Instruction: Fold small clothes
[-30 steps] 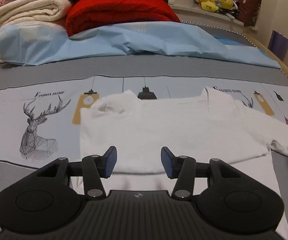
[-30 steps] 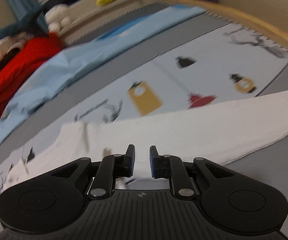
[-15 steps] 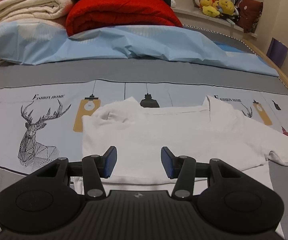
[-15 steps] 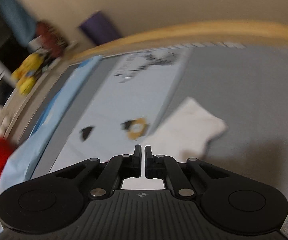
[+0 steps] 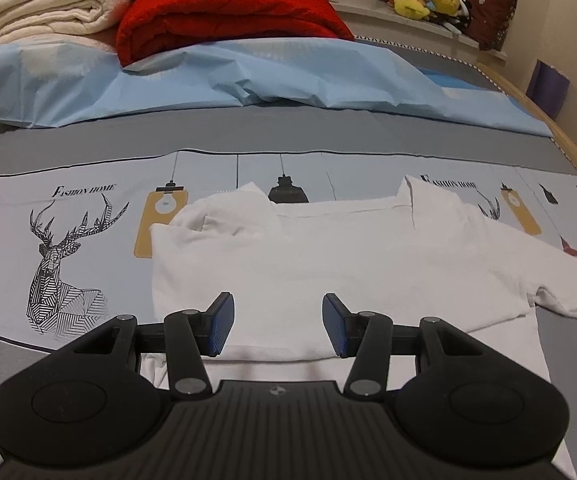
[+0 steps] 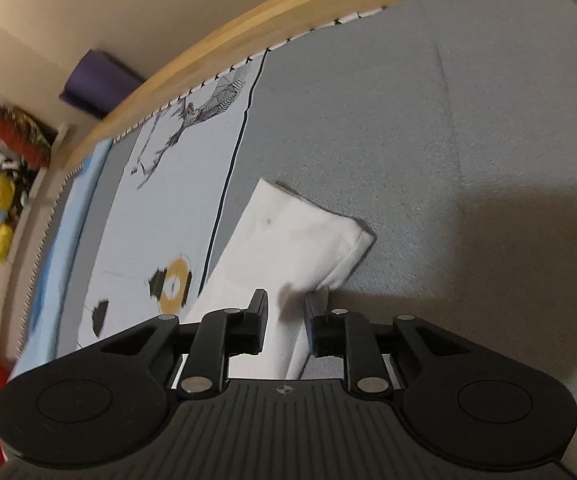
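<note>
Two grippers we see: our left gripper (image 5: 278, 322) hovers with jaws wide apart over the white shirt (image 5: 328, 256) spread on the printed bedsheet (image 5: 68, 216); our right gripper (image 6: 286, 322), jaws parted, straddles the sleeve (image 6: 288, 248) on the grey sheet.

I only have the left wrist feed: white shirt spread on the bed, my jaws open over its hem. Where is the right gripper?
Observer: The right gripper is at the shirt's right sleeve, near the cuff end.
Operator: Is it gripping?
Observer: No, its jaws are apart, with sleeve fabric lying between them.
Operator: What's under that sleeve end?
Observer: Plain grey bedsheet, past the printed band's dark border line.
</note>
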{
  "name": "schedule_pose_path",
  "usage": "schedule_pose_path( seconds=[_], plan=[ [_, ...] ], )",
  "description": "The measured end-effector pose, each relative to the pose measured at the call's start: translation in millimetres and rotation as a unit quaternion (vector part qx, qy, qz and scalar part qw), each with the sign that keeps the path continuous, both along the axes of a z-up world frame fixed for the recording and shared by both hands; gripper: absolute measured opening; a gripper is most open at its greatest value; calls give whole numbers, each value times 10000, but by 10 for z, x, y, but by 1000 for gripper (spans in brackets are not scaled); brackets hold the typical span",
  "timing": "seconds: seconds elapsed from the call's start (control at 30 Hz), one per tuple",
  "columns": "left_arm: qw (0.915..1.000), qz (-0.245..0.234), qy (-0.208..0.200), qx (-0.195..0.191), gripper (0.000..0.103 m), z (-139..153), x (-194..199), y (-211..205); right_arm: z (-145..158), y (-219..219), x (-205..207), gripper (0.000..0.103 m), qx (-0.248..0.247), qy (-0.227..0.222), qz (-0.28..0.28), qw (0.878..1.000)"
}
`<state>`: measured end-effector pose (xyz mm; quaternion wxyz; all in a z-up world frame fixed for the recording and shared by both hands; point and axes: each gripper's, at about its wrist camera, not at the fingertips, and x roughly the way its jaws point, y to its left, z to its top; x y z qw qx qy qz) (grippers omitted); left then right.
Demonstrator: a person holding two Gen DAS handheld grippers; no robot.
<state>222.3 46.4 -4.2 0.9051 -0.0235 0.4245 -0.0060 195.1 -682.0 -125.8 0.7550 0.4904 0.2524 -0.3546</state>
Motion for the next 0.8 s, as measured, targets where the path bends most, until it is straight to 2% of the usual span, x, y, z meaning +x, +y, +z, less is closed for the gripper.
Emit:
schedule_pose_path(
  seconds=[0.1,0.27,0.3,0.33,0.43,0.57,0.6,0.63,0.67,0.7,0.77,0.8],
  plan=[
    [10000,10,17,12,54,-9,-2,28,-29,-29,29,13,-83,-3,-20,10000],
    [9999,89,33,-92,54,0,2,112,14,8,30,14,-101,135,-206,9996],
    [9999,81,31,-104,54,10,0,115,25,16,23,16,-96,187,-273,9994],
    [9999,69,27,-109,54,17,-2,118,41,26,17,24,-102,324,-355,9988],
    [9999,36,26,-117,54,24,-7,121,92,69,-10,32,-303,558,-531,9966],
    [9999,29,38,-111,54,26,-9,143,47,73,35,33,-457,548,-343,9969],
    [9999,37,43,-104,54,23,-9,149,46,76,55,30,-509,536,-270,9969],
    [9999,46,48,-101,54,20,-10,155,51,81,79,11,-574,552,-223,9966],
    [9999,59,51,-105,54,20,-9,164,64,90,88,3,-615,544,-214,9964],
    [9999,68,52,-109,54,22,-9,174,94,112,94,4,-699,520,-220,9960],
    [9999,104,53,-123,54,24,-7,190,257,253,184,4,-1326,658,-101,9889],
    [9998,119,51,-137,54,29,-6,198,364,373,273,4,-1757,748,61,9816]
  ],
)
